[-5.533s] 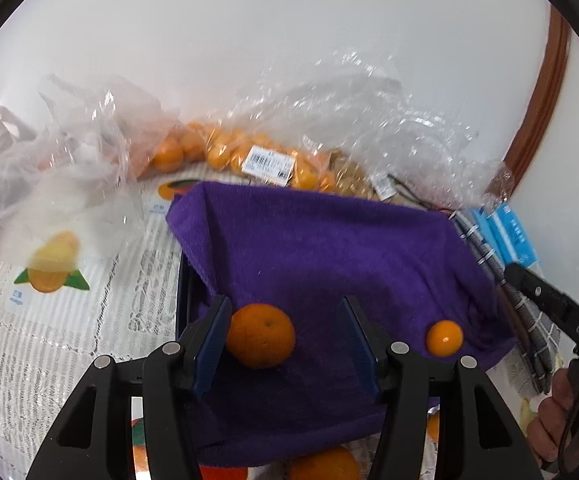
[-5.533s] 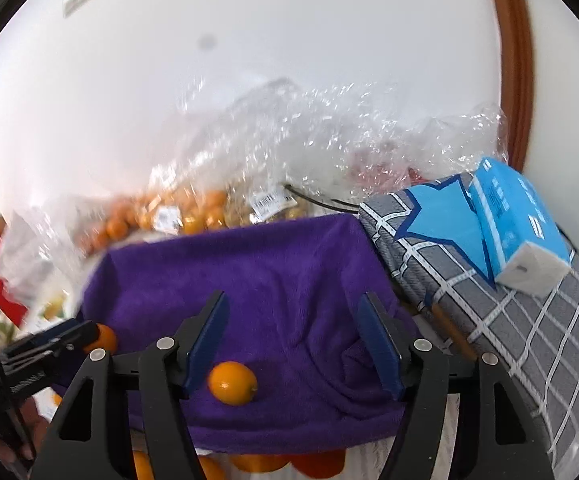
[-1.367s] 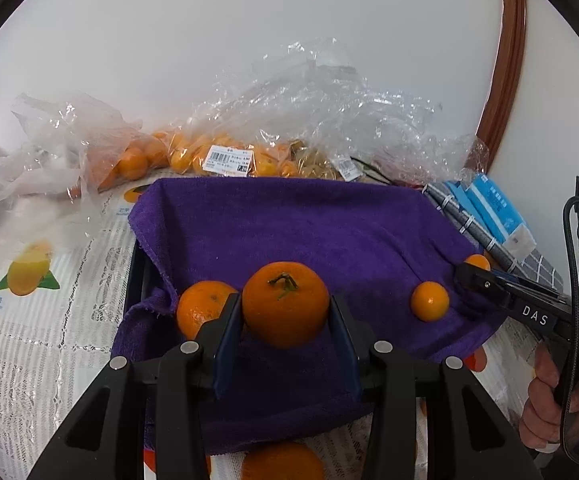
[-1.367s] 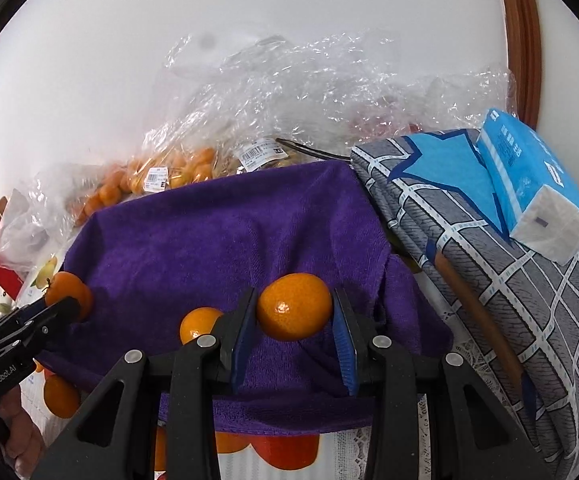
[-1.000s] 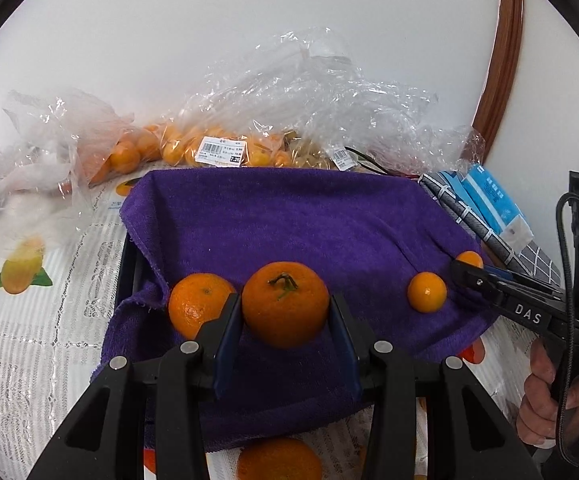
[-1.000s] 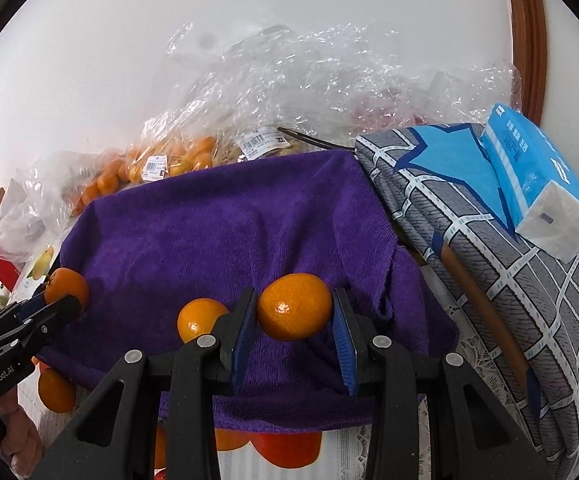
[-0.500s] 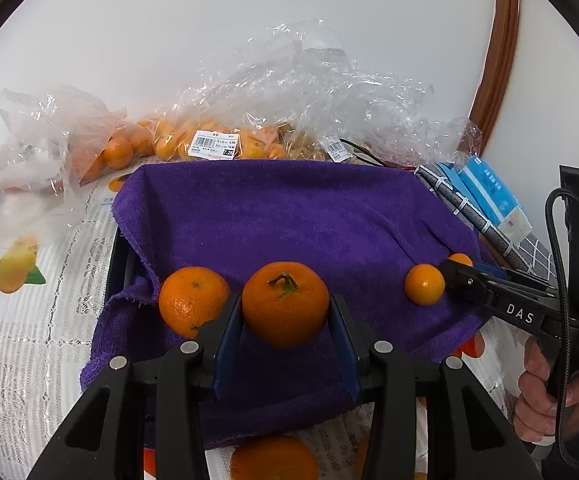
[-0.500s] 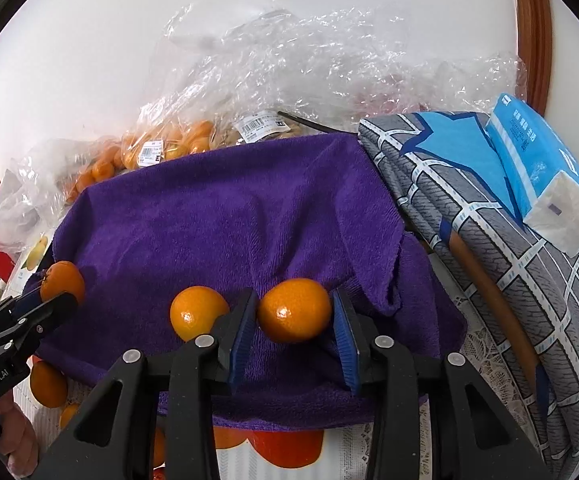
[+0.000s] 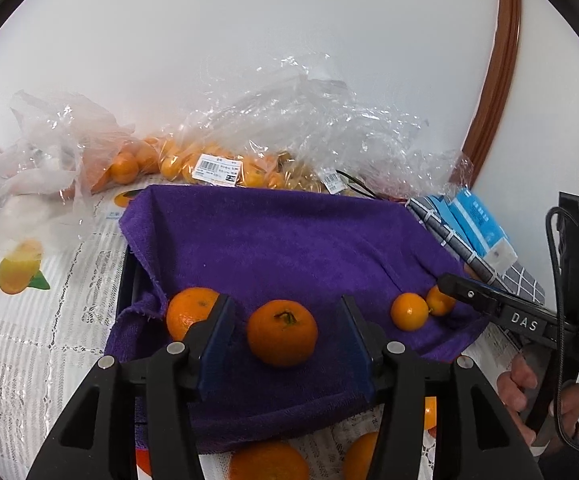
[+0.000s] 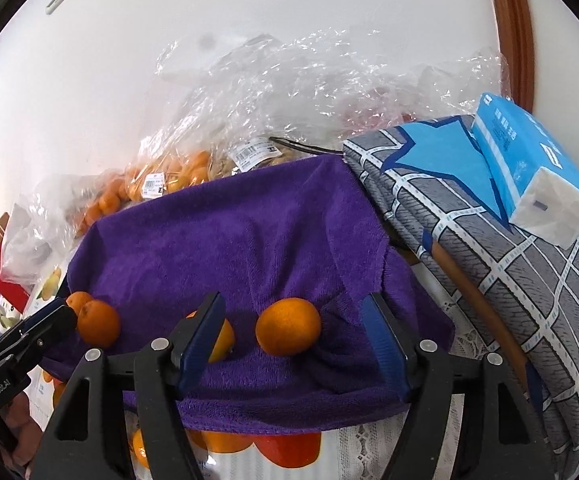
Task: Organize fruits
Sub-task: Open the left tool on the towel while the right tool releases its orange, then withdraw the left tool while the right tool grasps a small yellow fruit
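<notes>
Left gripper: jaws opening, pads clear of the mandarin lying between them on the purple towel. Second mandarin sits just left, behind the left pad. To finish well, I judge: spread fully, then back straight out without nudging either fruit. Far side, clear bags hold more small oranges.

Right gripper: jaws opening, nothing pinched; its small orange rests on the towel's near right part, another orange just left, partly hidden. Tissue pack lies on checked cloth, far right.
</notes>
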Motion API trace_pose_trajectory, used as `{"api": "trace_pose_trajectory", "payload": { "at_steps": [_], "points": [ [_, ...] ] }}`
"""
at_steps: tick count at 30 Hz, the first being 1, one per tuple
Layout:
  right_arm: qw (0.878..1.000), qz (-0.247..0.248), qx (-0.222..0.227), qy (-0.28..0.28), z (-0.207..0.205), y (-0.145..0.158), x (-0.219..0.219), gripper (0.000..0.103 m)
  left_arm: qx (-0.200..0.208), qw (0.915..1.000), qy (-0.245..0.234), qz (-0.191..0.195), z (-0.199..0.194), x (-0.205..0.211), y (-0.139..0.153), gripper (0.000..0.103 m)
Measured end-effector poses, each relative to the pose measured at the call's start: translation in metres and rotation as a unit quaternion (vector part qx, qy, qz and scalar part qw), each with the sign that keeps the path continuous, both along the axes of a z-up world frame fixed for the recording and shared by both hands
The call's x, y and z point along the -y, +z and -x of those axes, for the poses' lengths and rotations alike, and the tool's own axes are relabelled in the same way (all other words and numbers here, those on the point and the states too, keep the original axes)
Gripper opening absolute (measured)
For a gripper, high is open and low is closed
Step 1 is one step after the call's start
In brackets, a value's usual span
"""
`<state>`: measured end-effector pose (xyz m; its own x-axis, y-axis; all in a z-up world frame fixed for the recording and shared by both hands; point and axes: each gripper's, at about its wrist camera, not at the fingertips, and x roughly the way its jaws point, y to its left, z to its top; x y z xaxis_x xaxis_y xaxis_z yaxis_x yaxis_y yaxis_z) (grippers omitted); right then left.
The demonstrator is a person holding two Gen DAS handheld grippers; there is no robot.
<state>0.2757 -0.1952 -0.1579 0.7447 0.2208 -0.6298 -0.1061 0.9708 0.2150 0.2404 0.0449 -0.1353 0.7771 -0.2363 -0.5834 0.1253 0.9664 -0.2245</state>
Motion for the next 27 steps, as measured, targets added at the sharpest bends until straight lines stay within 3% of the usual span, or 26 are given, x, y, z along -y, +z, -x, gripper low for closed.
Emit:
{"api": "trace_pose_trajectory", "payload": {
  "at_steps": [5,14,27],
  "points": [
    [0.999,0.037,0.026,-0.01,0.006,0.004,-0.006,0.071,0.019,0.9997,0.016,-0.001,0.004,-0.003,0.003,0.051],
    [0.997,0.043,0.067,0.01,0.021,0.01,-0.014,0.071,0.024,0.9996,0.011,0.01,0.005,-0.004,0.005,0.051],
    [0.999,0.023,0.029,0.015,0.037,0.016,-0.019,0.07,0.022,0.9995,0.022,0.01,0.004,-0.011,0.005,0.05]
  ]
}}
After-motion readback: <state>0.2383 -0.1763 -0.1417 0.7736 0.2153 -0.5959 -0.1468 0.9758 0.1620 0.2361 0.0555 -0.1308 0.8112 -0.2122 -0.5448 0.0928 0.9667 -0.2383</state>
